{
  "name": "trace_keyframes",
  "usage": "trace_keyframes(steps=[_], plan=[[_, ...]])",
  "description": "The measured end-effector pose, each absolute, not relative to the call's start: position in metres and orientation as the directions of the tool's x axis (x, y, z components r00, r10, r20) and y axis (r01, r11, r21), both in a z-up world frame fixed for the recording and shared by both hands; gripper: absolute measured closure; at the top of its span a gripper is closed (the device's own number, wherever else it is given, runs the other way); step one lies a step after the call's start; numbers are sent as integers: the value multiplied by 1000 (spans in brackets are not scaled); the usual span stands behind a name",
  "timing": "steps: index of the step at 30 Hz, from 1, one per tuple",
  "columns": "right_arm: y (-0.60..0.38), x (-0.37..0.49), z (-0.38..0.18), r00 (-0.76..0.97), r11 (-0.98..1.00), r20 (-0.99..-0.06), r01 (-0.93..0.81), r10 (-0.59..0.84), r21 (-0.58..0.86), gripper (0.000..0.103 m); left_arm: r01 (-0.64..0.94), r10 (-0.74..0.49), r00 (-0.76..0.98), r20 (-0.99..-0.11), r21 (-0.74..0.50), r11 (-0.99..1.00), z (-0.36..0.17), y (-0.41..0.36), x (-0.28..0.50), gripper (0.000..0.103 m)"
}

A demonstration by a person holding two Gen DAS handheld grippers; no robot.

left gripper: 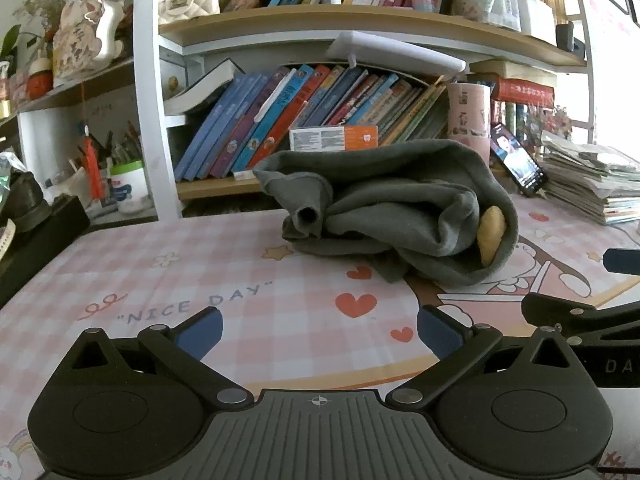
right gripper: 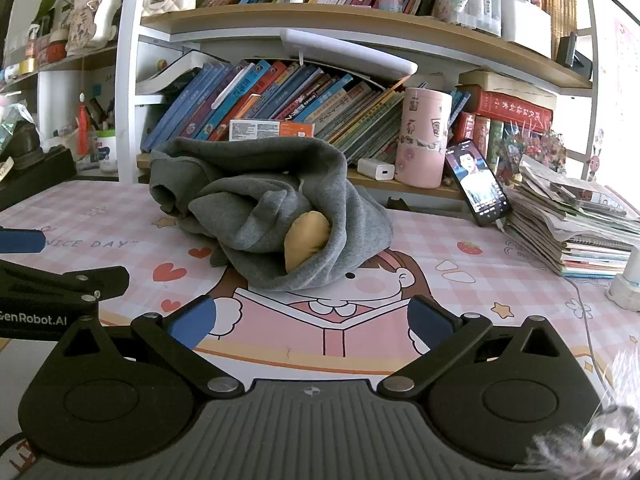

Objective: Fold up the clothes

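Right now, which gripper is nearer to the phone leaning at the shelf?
Right. The right gripper is open, with the phone ahead to its right; the left gripper, also open, sits further left.

A white-framed bookshelf (left gripper: 152,92) with wooden boards is filling the back of the room, and rows of leaning books (left gripper: 304,112) are crowding its lower board (right gripper: 420,190). A pink cylindrical canister (right gripper: 423,136) is standing on that board, a white charger block (right gripper: 376,169) is lying just beside it, and a lit phone (right gripper: 478,184) is leaning nearby. A pink checked mat (left gripper: 132,280) printed with hearts and a cartoon girl is covering the desk. At the right a stack of papers and magazines (right gripper: 572,220) is resting on the mat. Bright daylight is pouring in from the right, washing out that edge.
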State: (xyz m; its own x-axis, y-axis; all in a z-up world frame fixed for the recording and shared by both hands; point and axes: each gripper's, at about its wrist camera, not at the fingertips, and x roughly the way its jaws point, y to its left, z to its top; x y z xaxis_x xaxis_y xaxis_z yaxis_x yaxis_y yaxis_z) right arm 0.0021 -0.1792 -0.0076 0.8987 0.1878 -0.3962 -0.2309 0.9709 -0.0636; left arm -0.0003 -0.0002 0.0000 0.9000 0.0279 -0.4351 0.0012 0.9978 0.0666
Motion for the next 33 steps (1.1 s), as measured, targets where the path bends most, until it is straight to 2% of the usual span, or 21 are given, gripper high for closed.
trace_keyframes(steps=[33], plan=[[-178,4,-8,895,969,-405,-236,189,-68,0,10,24,898,-440,75,997,0,-1,1,0]])
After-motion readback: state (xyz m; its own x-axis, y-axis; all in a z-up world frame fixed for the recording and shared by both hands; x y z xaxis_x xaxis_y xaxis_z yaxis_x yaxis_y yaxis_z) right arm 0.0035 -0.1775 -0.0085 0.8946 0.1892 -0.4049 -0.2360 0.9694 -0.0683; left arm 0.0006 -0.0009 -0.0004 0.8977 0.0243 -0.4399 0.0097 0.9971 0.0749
